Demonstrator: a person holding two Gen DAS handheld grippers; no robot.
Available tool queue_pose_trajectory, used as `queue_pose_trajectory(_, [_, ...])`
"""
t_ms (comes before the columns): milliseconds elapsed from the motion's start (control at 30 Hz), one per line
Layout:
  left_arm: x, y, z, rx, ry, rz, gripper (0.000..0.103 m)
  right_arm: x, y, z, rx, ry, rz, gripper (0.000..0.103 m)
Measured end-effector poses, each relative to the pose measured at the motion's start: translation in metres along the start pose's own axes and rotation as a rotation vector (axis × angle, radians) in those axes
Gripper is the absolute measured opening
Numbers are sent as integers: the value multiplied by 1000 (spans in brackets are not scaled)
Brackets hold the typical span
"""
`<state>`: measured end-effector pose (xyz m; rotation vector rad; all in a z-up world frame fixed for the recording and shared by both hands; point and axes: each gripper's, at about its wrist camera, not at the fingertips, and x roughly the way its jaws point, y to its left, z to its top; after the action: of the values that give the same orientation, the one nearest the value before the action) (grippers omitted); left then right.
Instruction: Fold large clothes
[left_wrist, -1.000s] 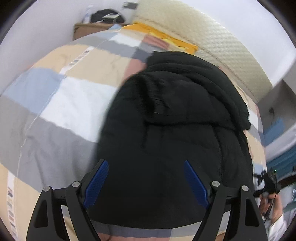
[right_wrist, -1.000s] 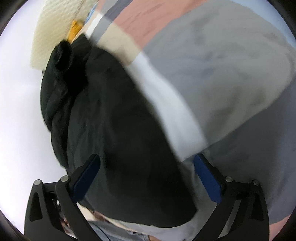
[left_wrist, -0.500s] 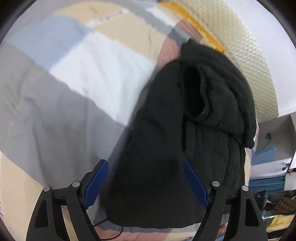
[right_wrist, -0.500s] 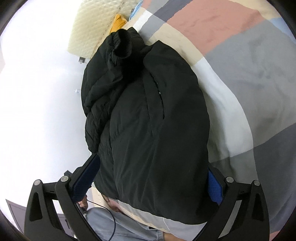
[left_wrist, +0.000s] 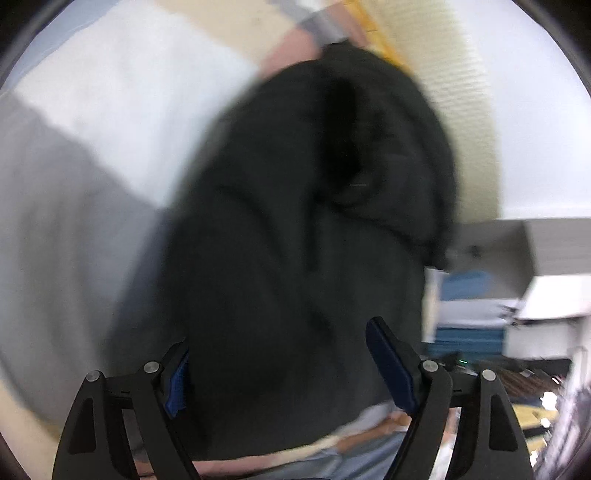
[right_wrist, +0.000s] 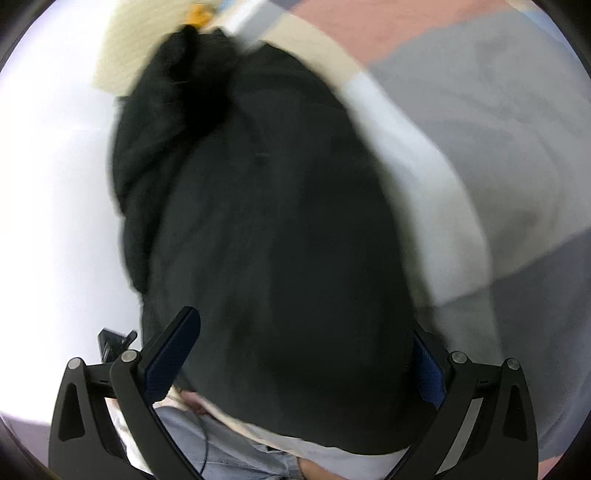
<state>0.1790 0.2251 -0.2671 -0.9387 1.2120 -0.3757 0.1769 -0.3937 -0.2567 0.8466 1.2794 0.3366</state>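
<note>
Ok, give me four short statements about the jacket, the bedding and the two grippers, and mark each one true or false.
1. The jacket is black. True.
2. The jacket lies on a bare wooden floor. False: it lies on a patchwork bedspread of grey, white, beige and pink blocks.
3. The left gripper has its jaws spread wide. True.
4. The right gripper has red finger pads. False: its pads are blue.

The left gripper (left_wrist: 280, 365) hangs with its jaws spread wide over the near end of a black padded jacket (left_wrist: 295, 229). The jacket lies bunched on a bedspread (left_wrist: 85, 155) of grey, white, beige and pink blocks. The picture is blurred. Stacked blue and white boxes (left_wrist: 476, 314) sit at the right.
</note>
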Motion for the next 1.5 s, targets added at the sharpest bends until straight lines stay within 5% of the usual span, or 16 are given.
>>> queue_pose_trajectory(67, [-5, -8, -1, 28, -17, -53, 82, -8, 11, 0, -39, -37, 97, 102])
queue_pose_trajectory(133, [-1, -12, -2, 40, -13, -31, 83, -22, 23, 0, -78, -102, 233, 102])
queue_pose_trajectory(200, [10, -8, -2, 19, 20, 33, 83, -29, 31, -1, -115, -129, 274, 102])
queue_pose_trajectory(267, [19, -2, 2, 1, 45, 98, 83, -27, 34, -1, -141, -124, 246, 102])
queue_pose_trajectory(433, [43, -8, 7, 11, 50, 193, 80, 9, 7, 3, -62, 3, -5, 98])
queue_pose_trajectory(500, [49, -17, 8, 40, 49, 194, 80, 18, -6, 4, -25, 37, -109, 85])
queue_pose_trajectory(633, [45, -26, 9, 78, 23, 177, 68, 22, -5, 3, -28, 57, -61, 77])
queue_pose_trajectory(733, [45, -29, 5, 104, 2, 179, 48, 30, 21, -1, -158, 81, -20, 57])
queue_pose_trajectory(800, [42, -36, 2, 125, -20, 168, 36, 29, 37, -6, -240, 71, -45, 35])
queue_pose_trajectory(867, [31, -34, -1, 132, -43, 167, 24, 22, 49, -10, -275, 26, -43, 23])
queue_pose_trajectory(1000, [3, -41, -10, 126, -135, 137, 11, 2, 65, -12, -276, -101, 4, 19])
queue_pose_trajectory(1200, [-36, -63, -24, 148, -175, 74, 8, -42, 74, -23, -252, -240, 95, 17])
queue_pose_trajectory(1500, [-151, -99, -76, 285, -247, -53, 7, -128, 92, -62, -298, -356, 265, 15])
